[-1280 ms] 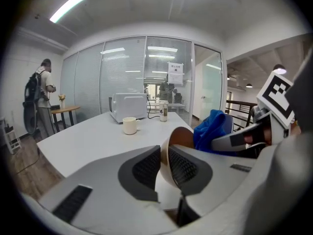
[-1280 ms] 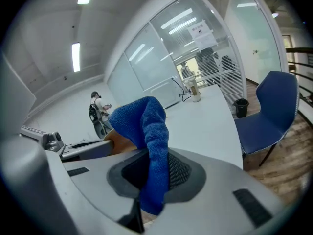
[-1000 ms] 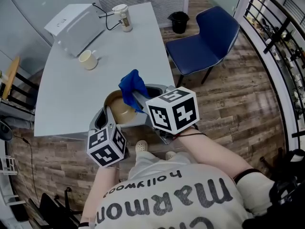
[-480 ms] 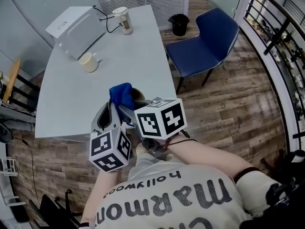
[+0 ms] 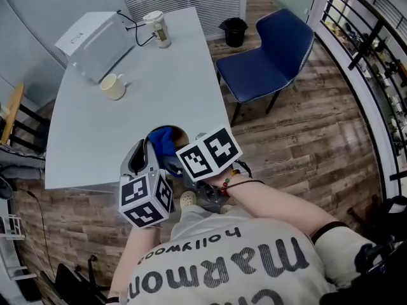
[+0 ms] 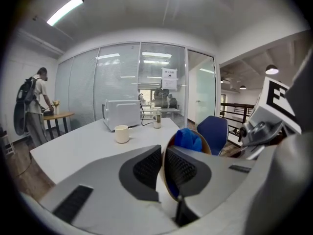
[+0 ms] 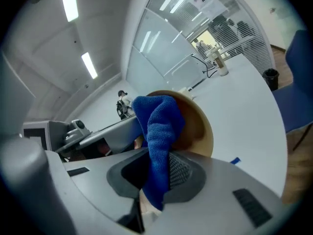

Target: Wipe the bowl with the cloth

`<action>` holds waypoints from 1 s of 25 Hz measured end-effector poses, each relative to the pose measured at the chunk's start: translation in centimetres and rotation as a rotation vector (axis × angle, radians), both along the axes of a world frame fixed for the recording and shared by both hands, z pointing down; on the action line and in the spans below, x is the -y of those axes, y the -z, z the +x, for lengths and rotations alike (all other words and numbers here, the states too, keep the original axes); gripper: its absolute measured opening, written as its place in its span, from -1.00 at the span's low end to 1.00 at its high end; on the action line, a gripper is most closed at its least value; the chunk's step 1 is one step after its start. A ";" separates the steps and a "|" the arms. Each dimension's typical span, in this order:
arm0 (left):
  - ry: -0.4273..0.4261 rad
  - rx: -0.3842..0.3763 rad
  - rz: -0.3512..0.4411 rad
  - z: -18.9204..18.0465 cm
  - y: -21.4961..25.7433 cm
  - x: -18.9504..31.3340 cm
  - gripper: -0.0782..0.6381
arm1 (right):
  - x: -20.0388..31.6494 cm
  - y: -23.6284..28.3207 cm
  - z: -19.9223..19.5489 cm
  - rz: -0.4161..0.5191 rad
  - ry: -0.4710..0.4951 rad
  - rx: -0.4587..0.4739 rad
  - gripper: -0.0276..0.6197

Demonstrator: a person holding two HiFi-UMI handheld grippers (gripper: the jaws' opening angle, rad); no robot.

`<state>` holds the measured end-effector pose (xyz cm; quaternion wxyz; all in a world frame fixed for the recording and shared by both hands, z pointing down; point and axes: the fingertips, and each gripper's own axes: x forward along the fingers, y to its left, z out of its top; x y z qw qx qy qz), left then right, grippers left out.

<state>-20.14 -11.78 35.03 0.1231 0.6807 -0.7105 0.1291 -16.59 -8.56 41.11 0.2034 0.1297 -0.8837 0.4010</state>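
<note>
A tan round bowl (image 7: 199, 126), half hidden by the blue terry cloth (image 7: 157, 126) clamped in the right gripper (image 7: 155, 173), is pinched at the rim by the just-widened jaws of the left gripper (image 6: 163, 156).

Pale lettered T-shirt (image 5: 222, 259), beaded bracelet (image 5: 231, 180), grey left tongs (image 6: 163, 155) with marker cube (image 5: 143, 199)

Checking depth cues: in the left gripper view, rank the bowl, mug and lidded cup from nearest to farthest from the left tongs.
1. Bowl: its rim between the left tongs, whose jaws have just been opening.
2. Mug: on the table, left of centre.
3. Lidded cup: at its far end.
</note>
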 end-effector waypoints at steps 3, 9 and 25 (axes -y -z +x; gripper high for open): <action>-0.003 0.009 -0.013 0.1 -0.4 0.1 -0.66 | 0.5 -1.1 1.0 0.069 0.002 -0.082 -0.72; -0.005 0.026 -0.034 0.2 -1.1 0.4 -0.66 | 2.7 -2.1 3.1 0.270 -0.012 -0.250 -0.72; -0.060 0.068 -0.055 0.6 -1.9 -0.1 -0.64 | 5.6 -2.0 6.0 0.340 -0.135 -0.315 -0.72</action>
